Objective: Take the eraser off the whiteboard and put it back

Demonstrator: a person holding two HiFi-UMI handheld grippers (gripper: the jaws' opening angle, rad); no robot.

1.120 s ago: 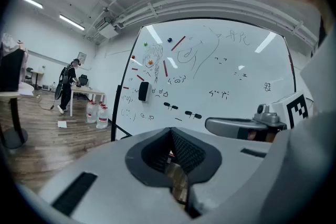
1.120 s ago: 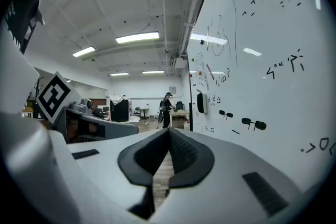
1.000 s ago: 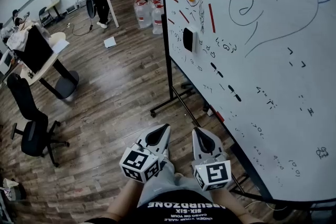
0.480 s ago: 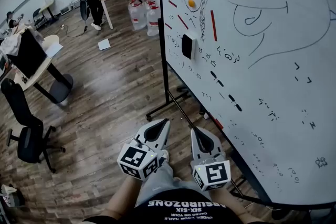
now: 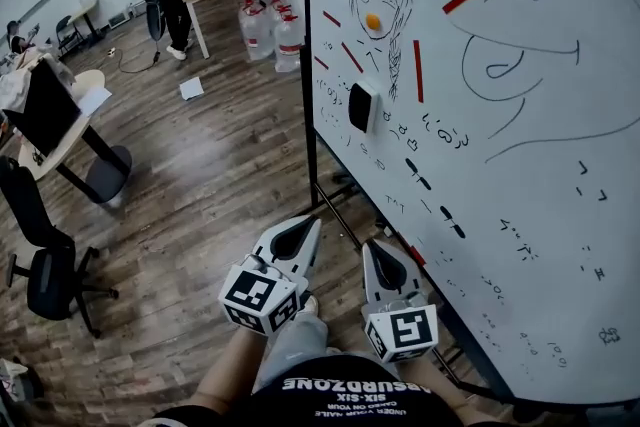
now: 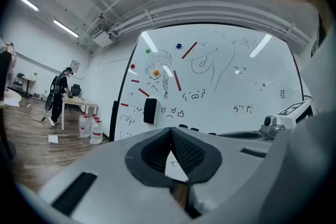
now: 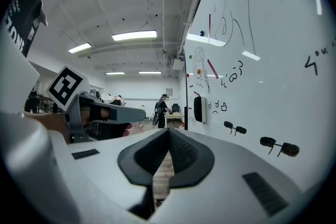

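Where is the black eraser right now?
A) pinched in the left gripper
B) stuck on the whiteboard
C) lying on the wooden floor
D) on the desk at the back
B: the eraser sits flat against the whiteboard, below the drawn face and apart from both grippers.

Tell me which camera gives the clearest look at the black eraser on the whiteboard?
The head view: the eraser sits in open sight on the whiteboard, black face and pale side both visible. The left gripper view shows it small and face-on; the right gripper view shows it side-on, jutting from the board.
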